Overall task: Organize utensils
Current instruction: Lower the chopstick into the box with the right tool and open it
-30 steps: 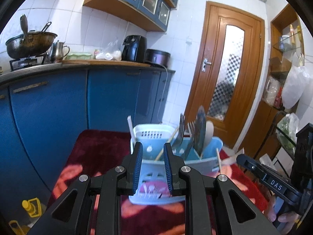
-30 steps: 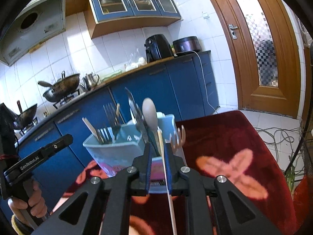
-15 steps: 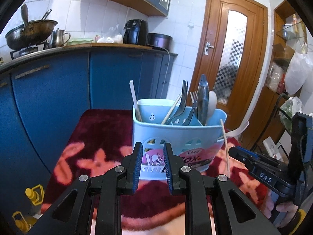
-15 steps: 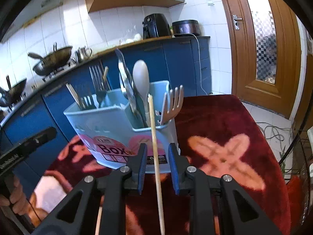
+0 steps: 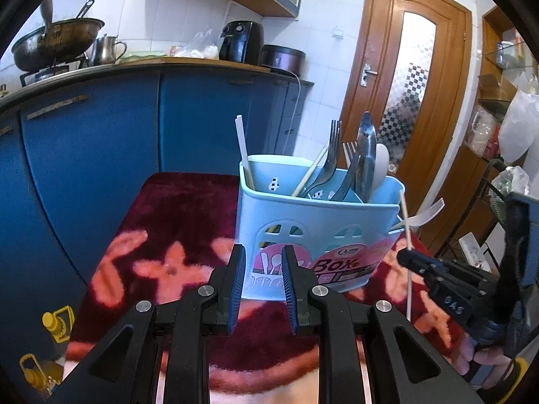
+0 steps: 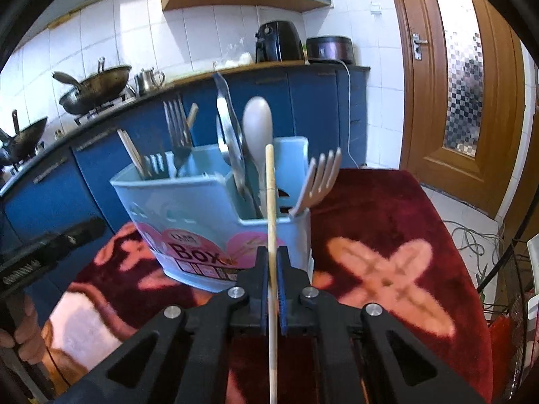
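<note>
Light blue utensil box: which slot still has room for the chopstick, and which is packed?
In the light blue plastic utensil box, the compartment with one white chopstick is mostly bare. The compartment with the steel forks and white spoon is crowded.

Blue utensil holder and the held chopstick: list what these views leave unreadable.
- Utensil holder: its wall hides every utensil's lower part, both views.
- Holder's label: cut by the right gripper; only "Box" reads.
- Chopstick: its lower end leaves the right wrist view's bottom edge.
- Knife: motion-blurred, right wrist view.
</note>
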Available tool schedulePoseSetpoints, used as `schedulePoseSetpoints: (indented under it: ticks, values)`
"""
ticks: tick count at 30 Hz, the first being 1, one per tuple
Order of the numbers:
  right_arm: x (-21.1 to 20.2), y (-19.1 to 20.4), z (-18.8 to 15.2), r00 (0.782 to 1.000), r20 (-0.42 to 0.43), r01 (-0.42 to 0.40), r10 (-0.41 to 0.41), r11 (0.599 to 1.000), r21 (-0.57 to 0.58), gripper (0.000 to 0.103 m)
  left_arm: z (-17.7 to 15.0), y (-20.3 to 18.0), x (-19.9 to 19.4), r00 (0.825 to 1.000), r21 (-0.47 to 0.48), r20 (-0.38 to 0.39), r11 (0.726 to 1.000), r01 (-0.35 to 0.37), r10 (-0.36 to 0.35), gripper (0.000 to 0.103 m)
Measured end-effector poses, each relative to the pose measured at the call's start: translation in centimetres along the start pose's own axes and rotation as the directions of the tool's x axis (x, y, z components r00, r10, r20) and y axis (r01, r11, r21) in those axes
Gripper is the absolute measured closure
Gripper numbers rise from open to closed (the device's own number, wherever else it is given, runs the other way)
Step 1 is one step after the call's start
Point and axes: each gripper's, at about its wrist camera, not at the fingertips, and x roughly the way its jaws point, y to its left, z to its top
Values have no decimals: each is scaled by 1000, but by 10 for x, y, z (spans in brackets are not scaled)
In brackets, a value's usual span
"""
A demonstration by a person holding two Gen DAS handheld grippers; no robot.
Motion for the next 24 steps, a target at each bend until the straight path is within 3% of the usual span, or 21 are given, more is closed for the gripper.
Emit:
schedulePoseSetpoints:
  ticks: [9,19,24]
  values:
    - [-36,4,35,983,184,-23,14,999,44,97,-2,4,5,1000,-19,-15,1000,-5,5,81]
    - [-37,6,83,918,395,0,-43,994,109,97,-5,8,11,999,-35,-36,999,-11,10,81]
    - [-14,11,92,892,443,53,-94,993,104,97,-8,8,12,999,-41,-44,999,-8,6,81]
